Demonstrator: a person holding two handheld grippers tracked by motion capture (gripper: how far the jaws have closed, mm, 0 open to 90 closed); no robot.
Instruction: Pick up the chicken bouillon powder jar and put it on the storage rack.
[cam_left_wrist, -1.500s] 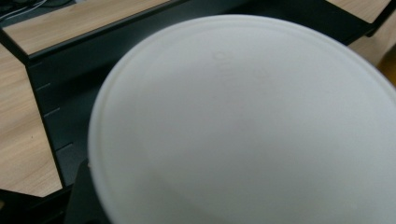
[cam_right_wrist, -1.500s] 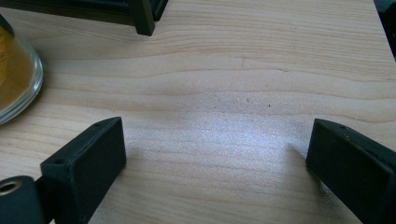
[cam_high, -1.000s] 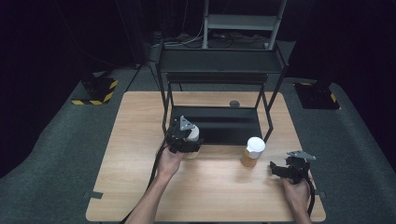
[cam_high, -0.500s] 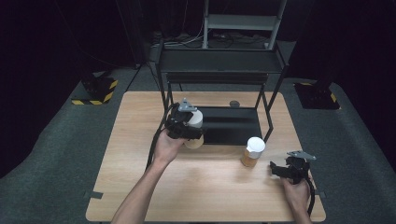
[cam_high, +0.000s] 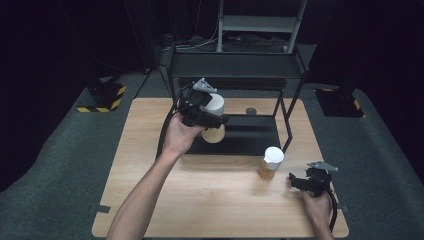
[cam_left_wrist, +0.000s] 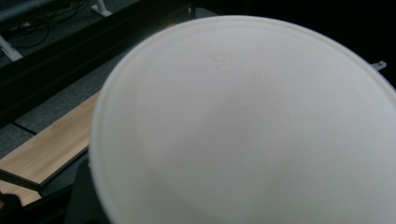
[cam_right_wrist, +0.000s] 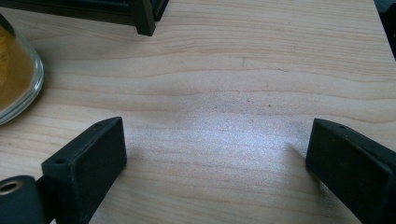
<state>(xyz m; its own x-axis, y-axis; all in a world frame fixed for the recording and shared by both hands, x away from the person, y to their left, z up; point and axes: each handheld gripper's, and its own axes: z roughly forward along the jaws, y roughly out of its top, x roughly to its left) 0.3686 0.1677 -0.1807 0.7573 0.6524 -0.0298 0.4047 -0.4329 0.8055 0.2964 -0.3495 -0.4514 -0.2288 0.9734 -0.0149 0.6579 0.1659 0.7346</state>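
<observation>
Left gripper (cam_high: 212, 120) clamped on white-lidded jar (cam_high: 214, 116), raised beside black shelf rack (cam_high: 235, 65) probably for shelving; right gripper (cam_high: 306, 181) resting open on table (cam_high: 150, 150).

Your non-task surroundings: wooden table (cam_high: 150, 200) on grey carpet (cam_high: 60, 170). Black two-tier metal rack (cam_high: 235, 65) at table's far side, its base plate (cam_high: 250, 137) flat on wood. Small dark round object (cam_high: 251, 111) on table under rack. Yellow-black striped floor blocks (cam_high: 102, 97) off far left corner; light metal frame (cam_high: 260, 22) behind rack, cables beside it.
</observation>
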